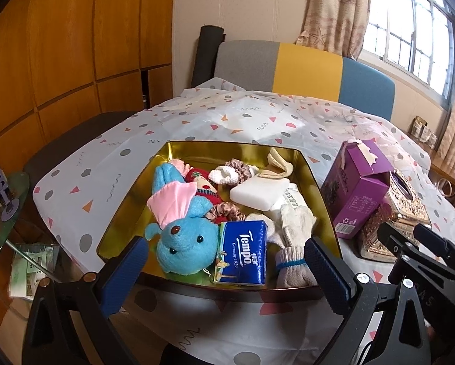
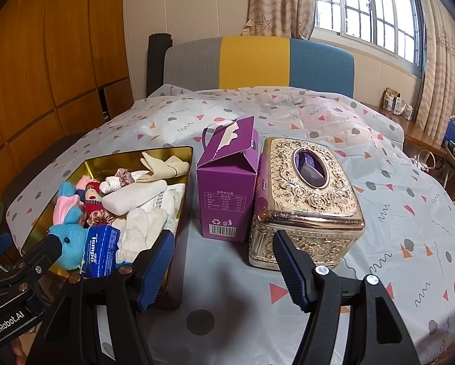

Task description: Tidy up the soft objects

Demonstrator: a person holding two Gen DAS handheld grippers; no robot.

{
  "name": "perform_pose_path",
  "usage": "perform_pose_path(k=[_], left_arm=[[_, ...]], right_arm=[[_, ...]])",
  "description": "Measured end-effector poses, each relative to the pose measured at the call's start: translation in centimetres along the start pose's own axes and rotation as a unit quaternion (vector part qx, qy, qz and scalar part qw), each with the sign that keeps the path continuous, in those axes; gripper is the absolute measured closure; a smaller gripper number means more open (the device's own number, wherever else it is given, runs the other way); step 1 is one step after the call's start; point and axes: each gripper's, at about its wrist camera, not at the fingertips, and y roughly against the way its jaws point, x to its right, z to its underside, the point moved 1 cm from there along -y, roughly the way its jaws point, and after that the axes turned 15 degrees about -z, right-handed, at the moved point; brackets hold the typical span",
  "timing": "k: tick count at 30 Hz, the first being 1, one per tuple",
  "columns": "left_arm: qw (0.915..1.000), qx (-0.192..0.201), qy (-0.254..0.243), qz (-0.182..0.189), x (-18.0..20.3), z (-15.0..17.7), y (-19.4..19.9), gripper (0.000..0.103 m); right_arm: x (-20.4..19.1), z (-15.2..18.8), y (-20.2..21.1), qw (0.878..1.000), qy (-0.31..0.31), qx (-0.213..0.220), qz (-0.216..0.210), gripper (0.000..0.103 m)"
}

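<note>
Looked pretty much done: the blue plush (image 1: 181, 240), tissue pack (image 1: 242, 254), gloves (image 1: 294, 243) and scrunchies were all piled in the gold tin (image 1: 130, 210) at lower centre. Both the left gripper (image 1: 227, 264) and right gripper (image 2: 221, 261) hung open, empty. Nothing soft was left on the tablecloth (image 2: 394, 197).
</note>
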Motion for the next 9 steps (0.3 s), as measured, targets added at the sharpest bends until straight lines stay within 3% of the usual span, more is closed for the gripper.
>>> perform_pose_path(k=[4, 9], left_arm=[[1.0, -0.005, 0.002, 0.0, -0.14, 0.15, -0.39, 0.007], [1.0, 0.002, 0.001, -0.005, -0.37, -0.06, -0.14, 0.007]], right_arm=[[0.13, 0.03, -0.03, 1.0, 0.001, 0.0, 0.0, 0.035], [0.59, -0.11, 0.48, 1.0, -0.002, 0.008, 0.001, 0.035]])
